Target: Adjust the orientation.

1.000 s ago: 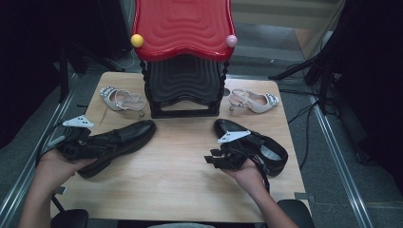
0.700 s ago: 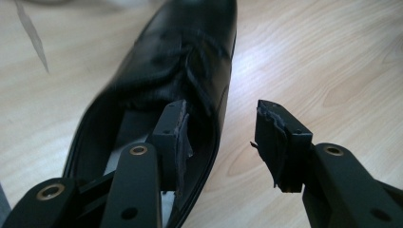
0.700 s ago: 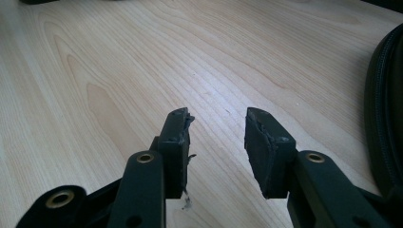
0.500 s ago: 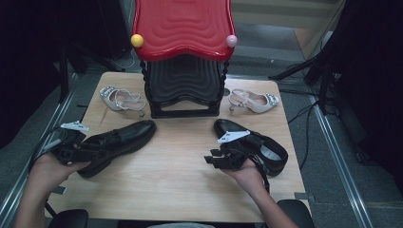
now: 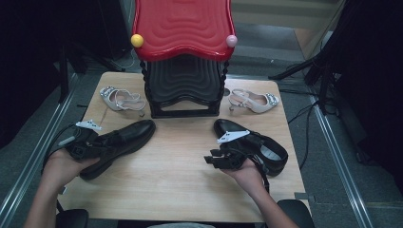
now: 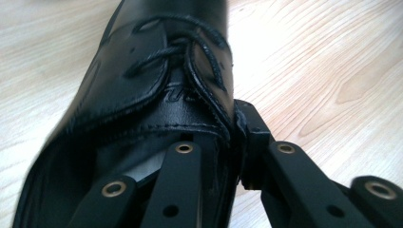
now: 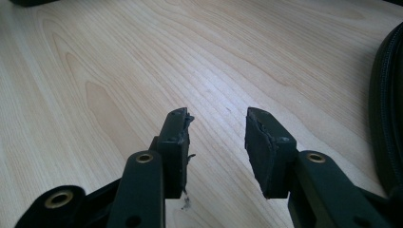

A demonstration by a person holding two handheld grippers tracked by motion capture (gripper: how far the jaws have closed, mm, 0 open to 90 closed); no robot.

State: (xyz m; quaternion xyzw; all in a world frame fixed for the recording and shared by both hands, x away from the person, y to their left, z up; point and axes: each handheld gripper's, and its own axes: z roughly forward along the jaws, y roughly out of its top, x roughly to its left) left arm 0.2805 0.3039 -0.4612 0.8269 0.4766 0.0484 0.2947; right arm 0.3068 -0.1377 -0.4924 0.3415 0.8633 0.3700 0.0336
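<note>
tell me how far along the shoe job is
Done: nothing looks stowed; the red and black rack shows no shoes. In hand: the left hand-held gripper, jaws just closing, pinches the left black shoe's collar. Left: the right black shoe lies beside the open right hand-held gripper.

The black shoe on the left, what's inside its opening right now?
One finger of the left gripper sits inside the black shoe, pinching its collar against the outer finger. Deeper in, the lining is dark and hidden.
</note>
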